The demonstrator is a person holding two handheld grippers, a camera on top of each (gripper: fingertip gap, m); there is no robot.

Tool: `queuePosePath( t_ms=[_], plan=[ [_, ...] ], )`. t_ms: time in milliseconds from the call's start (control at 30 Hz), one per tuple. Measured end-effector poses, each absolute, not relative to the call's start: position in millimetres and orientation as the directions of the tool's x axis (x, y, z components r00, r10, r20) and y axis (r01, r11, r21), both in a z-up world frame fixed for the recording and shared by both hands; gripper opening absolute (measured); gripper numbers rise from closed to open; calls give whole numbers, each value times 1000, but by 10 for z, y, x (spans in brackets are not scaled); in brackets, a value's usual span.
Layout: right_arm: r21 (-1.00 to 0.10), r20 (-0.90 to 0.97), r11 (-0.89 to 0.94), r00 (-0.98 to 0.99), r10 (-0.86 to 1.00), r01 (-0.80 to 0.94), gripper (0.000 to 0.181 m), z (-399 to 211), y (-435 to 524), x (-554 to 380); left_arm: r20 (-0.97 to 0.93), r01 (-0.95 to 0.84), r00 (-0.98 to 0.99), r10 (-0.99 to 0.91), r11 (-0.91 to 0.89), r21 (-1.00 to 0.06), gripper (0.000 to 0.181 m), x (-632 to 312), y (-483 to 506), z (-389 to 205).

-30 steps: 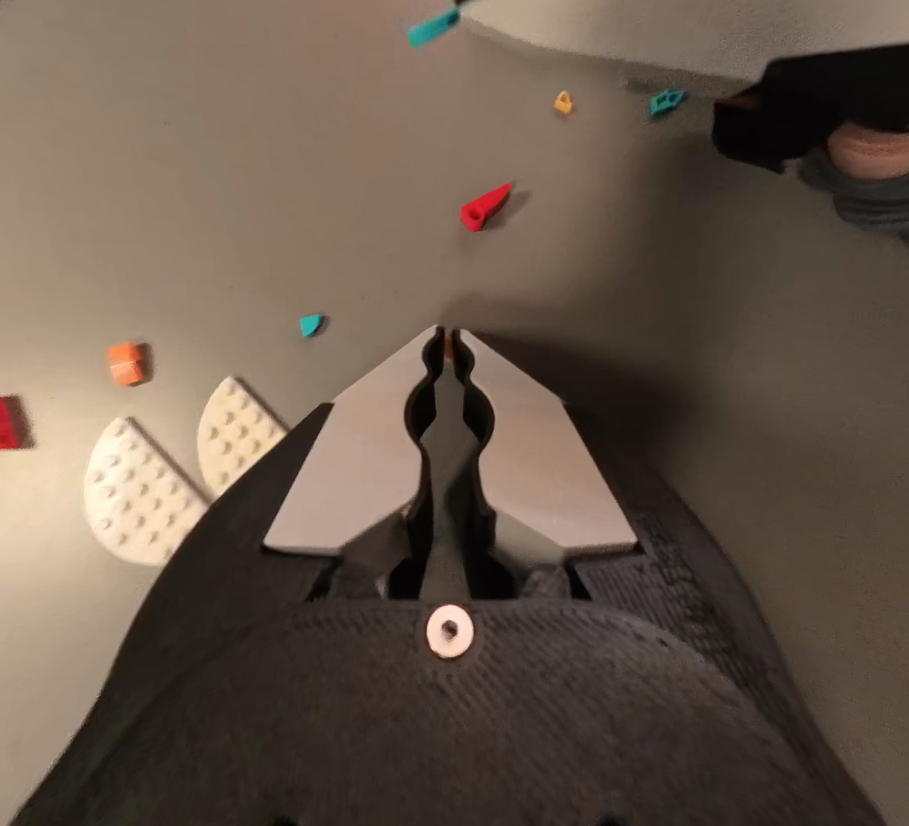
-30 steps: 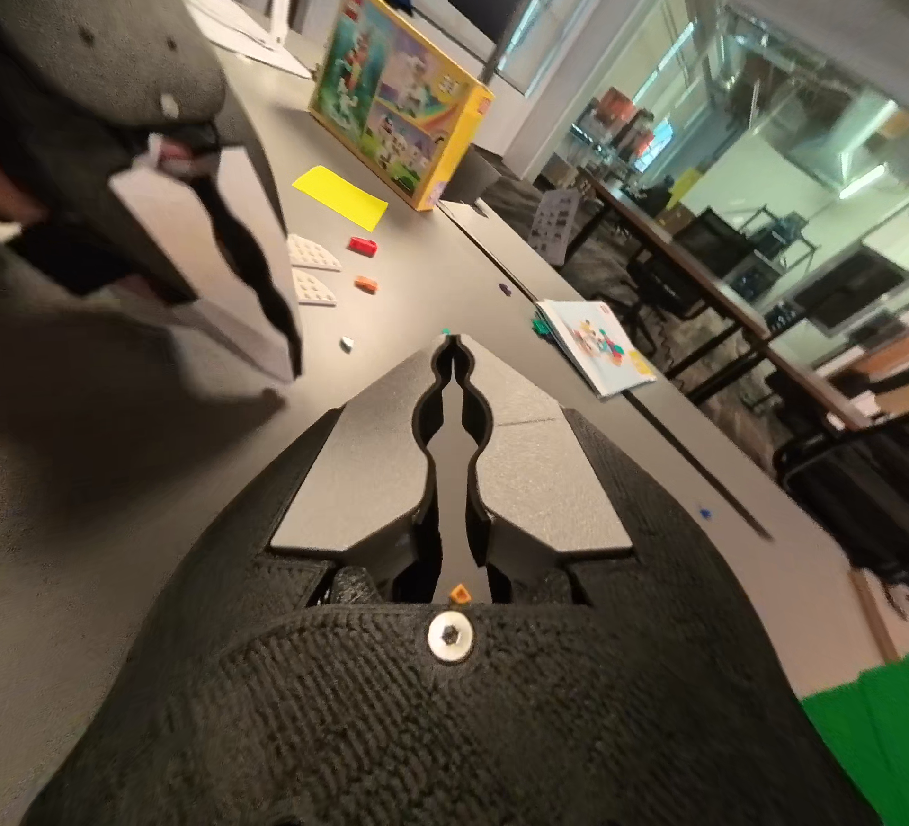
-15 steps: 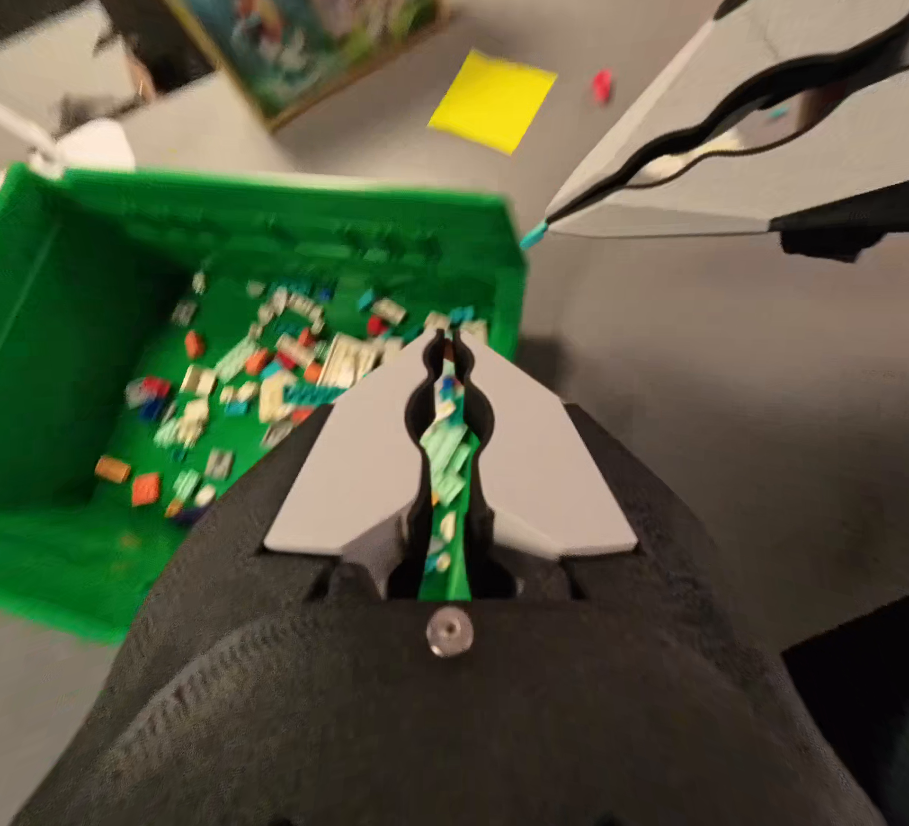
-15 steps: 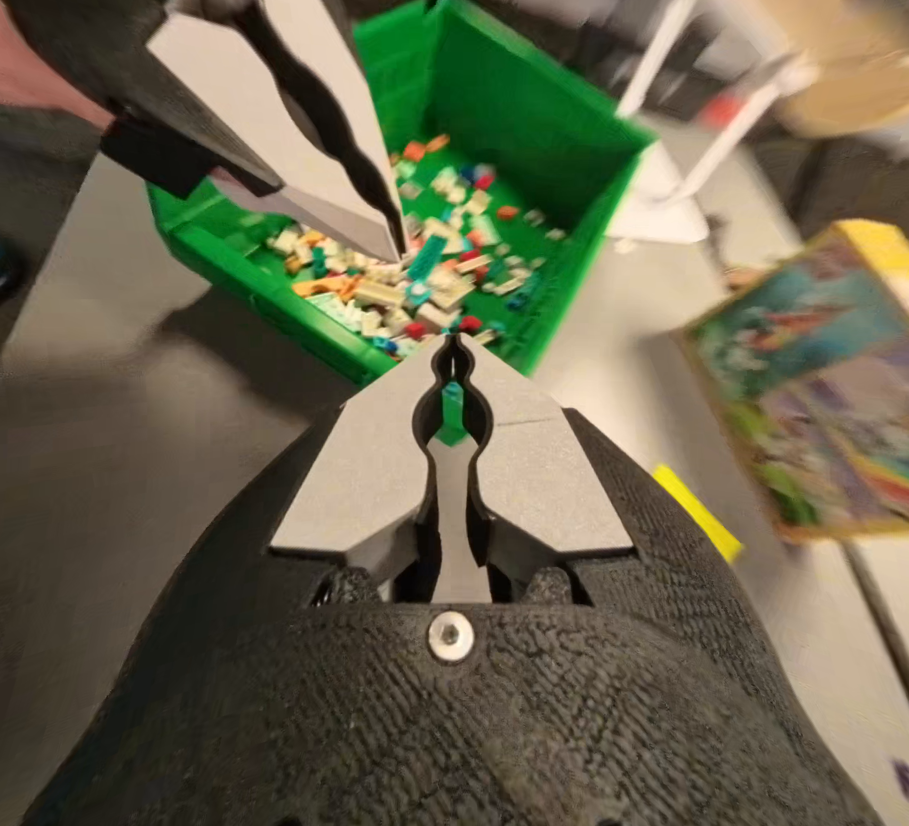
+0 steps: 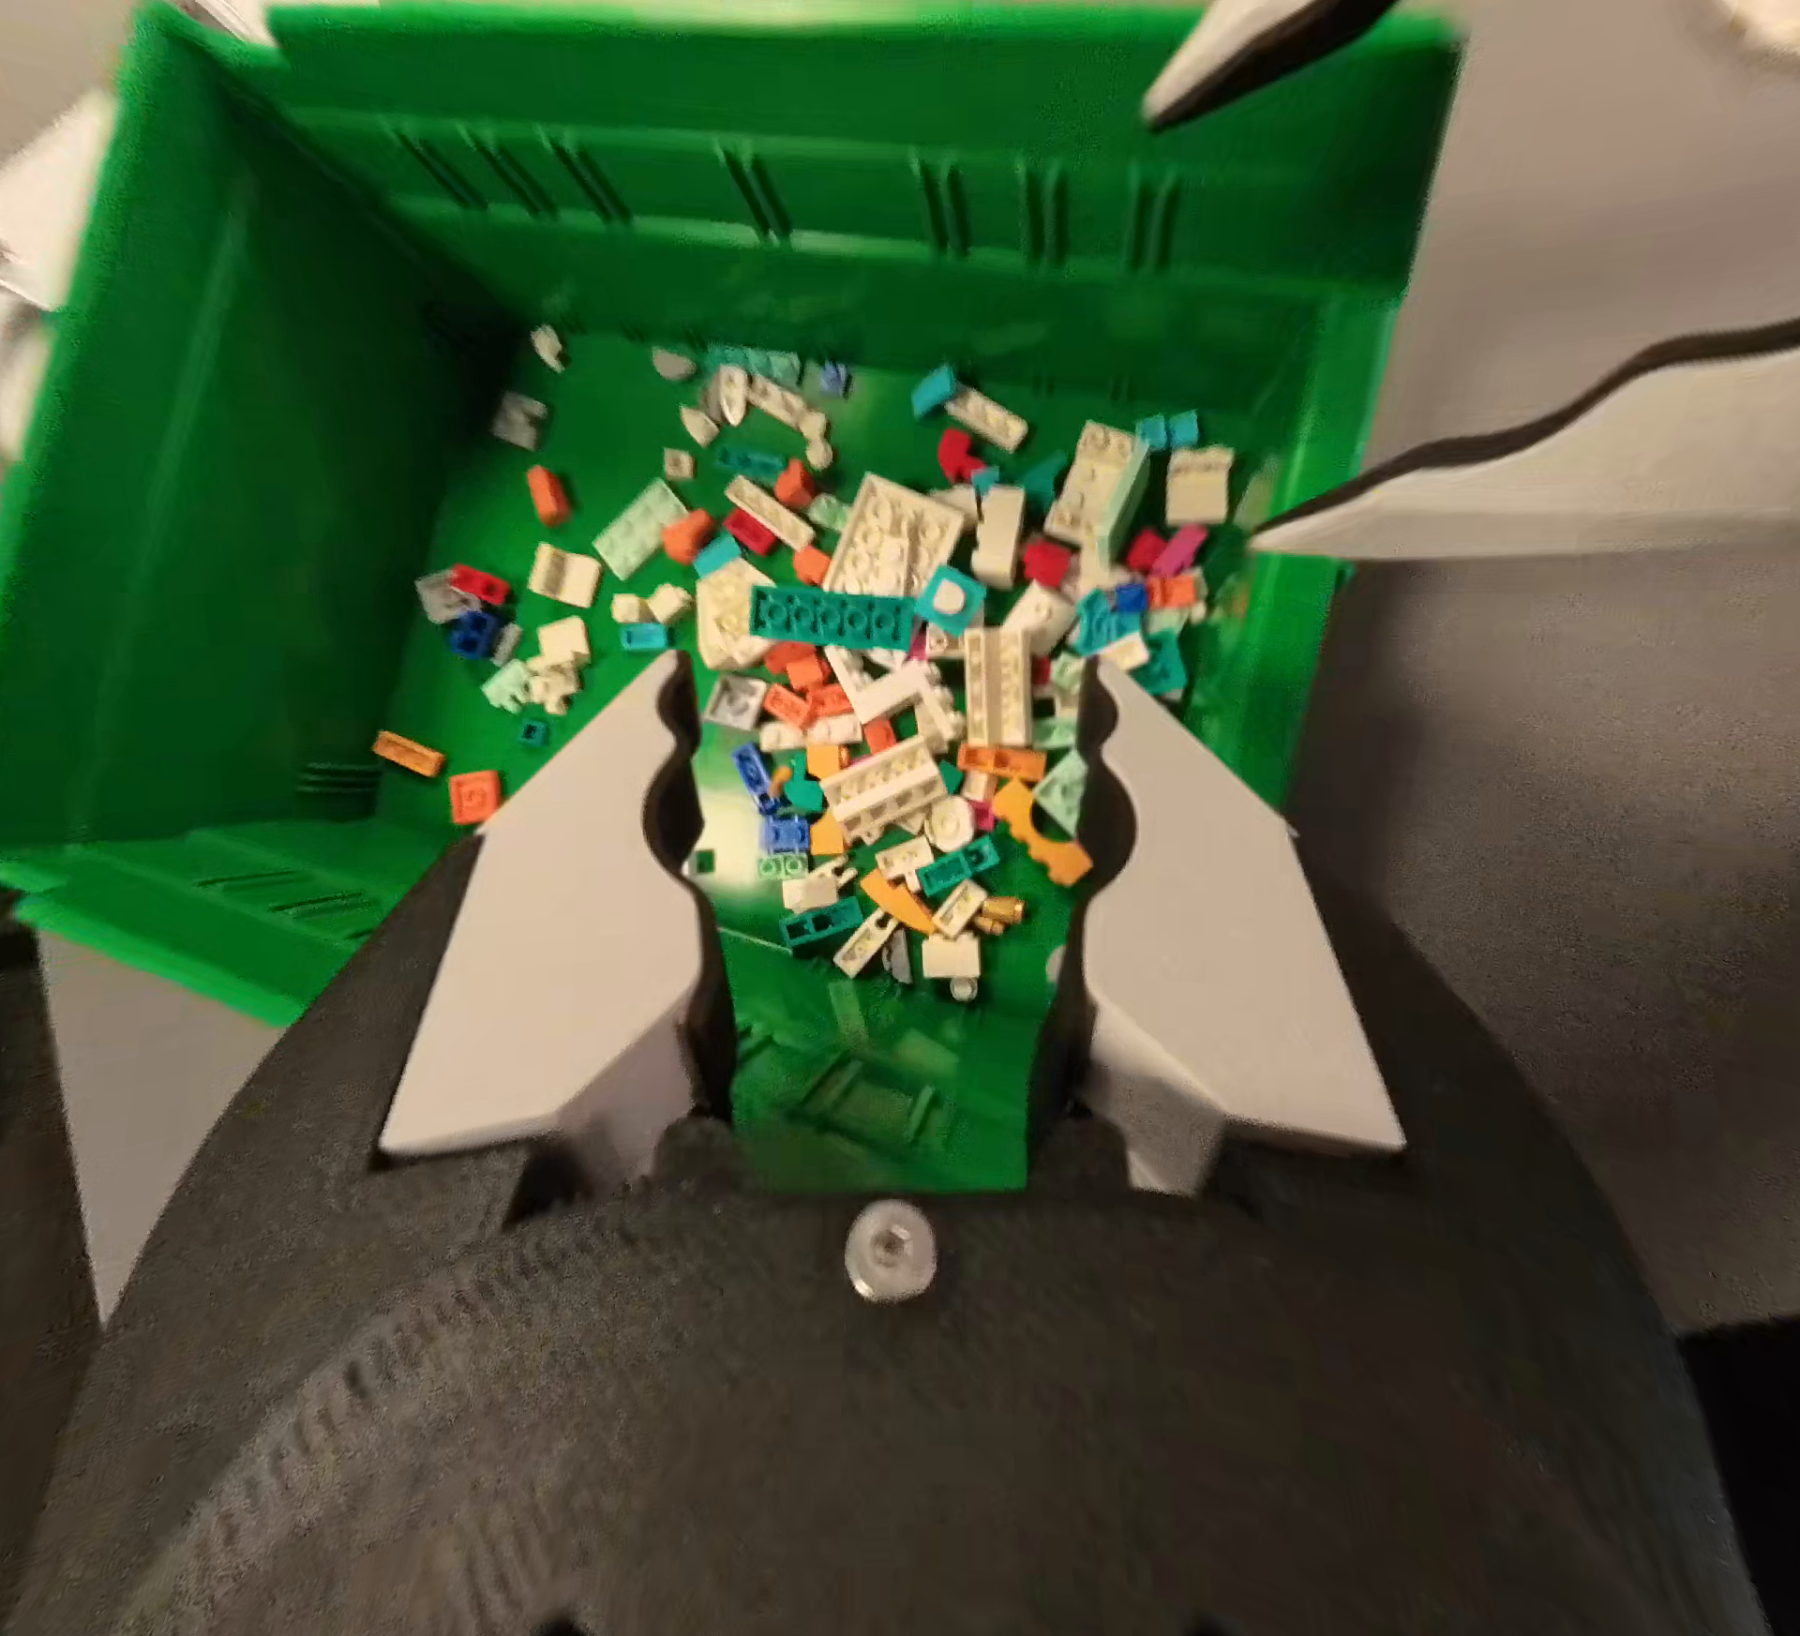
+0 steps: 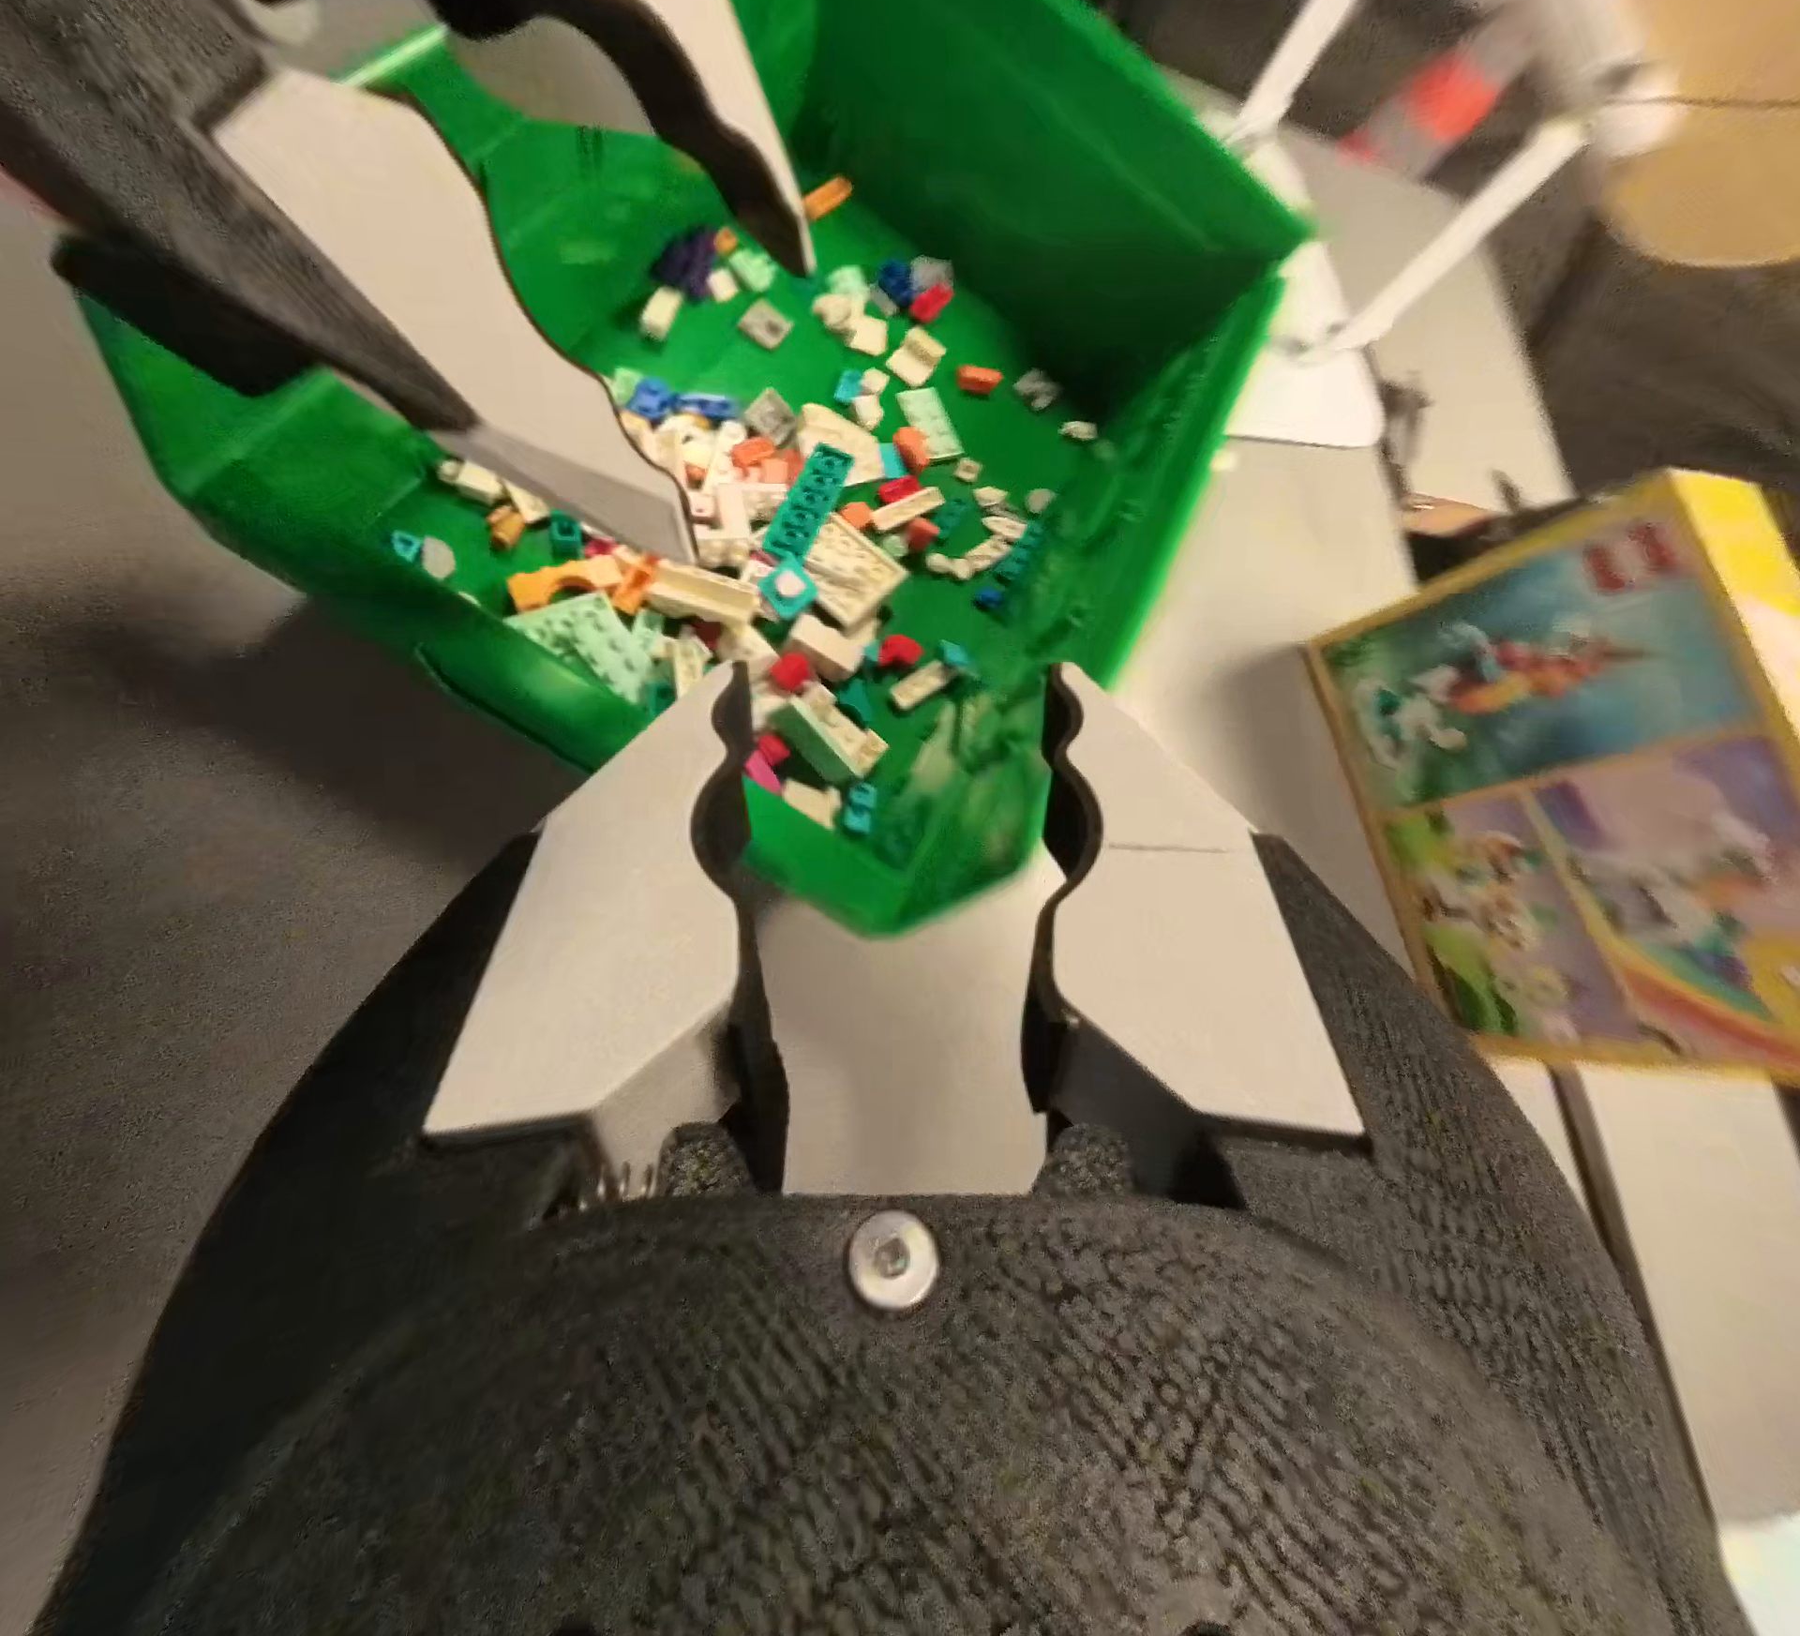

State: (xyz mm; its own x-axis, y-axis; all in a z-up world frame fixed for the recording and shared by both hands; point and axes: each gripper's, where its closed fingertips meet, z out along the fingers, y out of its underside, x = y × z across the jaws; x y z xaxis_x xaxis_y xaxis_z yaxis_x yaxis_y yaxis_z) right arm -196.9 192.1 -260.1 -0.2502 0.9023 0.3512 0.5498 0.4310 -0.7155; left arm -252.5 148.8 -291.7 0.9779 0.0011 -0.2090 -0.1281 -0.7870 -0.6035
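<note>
Left gripper (image 5: 891, 674) and right gripper (image 6: 891, 683) both spread apart, empty, above green plastic bin (image 5: 243, 440) of loose toy bricks (image 5: 877, 615); colourful cardboard box (image 6: 1578, 820) beside bin on grey table (image 6: 146, 810).

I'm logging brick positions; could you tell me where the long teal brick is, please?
In the left wrist view, the teal brick lies mid-pile in the green bin, just beyond the left gripper.

Both grippers (image 5: 891, 674) (image 6: 896, 678) now apparently empty, apart.
</note>
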Motion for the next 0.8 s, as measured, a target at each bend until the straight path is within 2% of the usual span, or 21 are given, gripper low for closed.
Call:
queuePosePath(
  t_ms=[67, 133, 200, 267, 367, 467, 533, 667, 733, 800],
  plan=[
    [-780, 371, 391, -142, 918, 489, 58, -2422, 2109, -1635, -221, -146, 975, 17, -701, -698, 74, -2358, 1562, -2677],
    [-826, 382, 354, -26, 924, 440, 58, -2370, 2361, -1198, -167, -168, 984, -54, -562, -810, 64, -1927, 1696, -2453],
    [-851, 389, 323, 82, 918, 415, 58, -2452, 2618, -731, -87, -180, 970, -229, -426, -887, 58, -1303, 1846, -2354],
    [-864, 355, 258, 159, 921, 433, 58, -2671, 2824, -308, -48, -208, 920, -388, -384, -900, 55, -756, 2003, -2441],
    [-849, 233, 127, 148, 961, 513, 66, -3088, 2906, 110, -66, -288, 878, -474, -414, -864, 49, -333, 2388, -2774],
    [-814, 256, 215, 0, 967, 540, 69, -3287, 2903, 215, -50, -325, 872, -487, -500, -803, 44, -239, 2832, -3113],
    [-776, 223, 225, -76, 972, 590, 77, -3415, 2953, 209, 27, -270, 901, -433, -607, -747, 46, -304, 3108, -3312],
    [-709, 83, 187, -182, 980, 680, 82, -3650, 3005, 130, 352, -94, 861, -367, -796, -598, 53, -163, 3360, -3536],
    [-695, 64, 187, -199, 978, 694, 78, -3671, 3055, 89, 378, -80, 860, -343, -821, -565, 50, -163, 3429, -3585],
    [-675, 78, 203, -204, 976, 709, 79, -3669, 3129, 82, 325, -120, 882, -341, -830, -545, 52, -198, 3441, -3603]
  ],
)
